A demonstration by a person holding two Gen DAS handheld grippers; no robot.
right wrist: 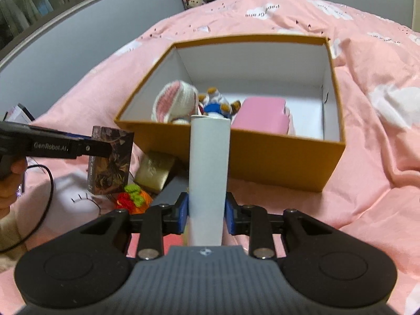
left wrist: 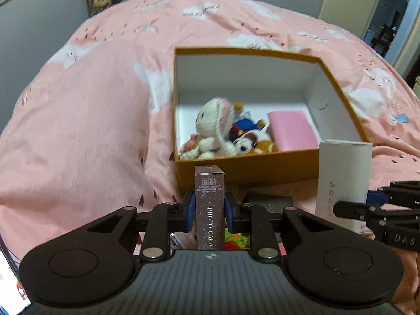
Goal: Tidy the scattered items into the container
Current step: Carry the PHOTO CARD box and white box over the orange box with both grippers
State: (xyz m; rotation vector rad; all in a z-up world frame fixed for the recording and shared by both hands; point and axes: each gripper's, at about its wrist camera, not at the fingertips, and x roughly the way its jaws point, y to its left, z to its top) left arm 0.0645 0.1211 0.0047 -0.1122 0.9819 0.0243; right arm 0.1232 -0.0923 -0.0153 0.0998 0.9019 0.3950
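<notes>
On the bed, one orange box [left wrist: 244,168] — your left claw [left wrist: 209,211] grips one photo card box [left wrist: 210,210], right claw [right wrist: 206,210] one white box [right wrist: 208,173], both just short of it.

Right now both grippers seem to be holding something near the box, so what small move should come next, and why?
Probably carry the photo card box, clamped in the left hand-held gripper, forward over the orange box rim. It is held short of the near wall, and the box still has free floor behind the toys.
</notes>
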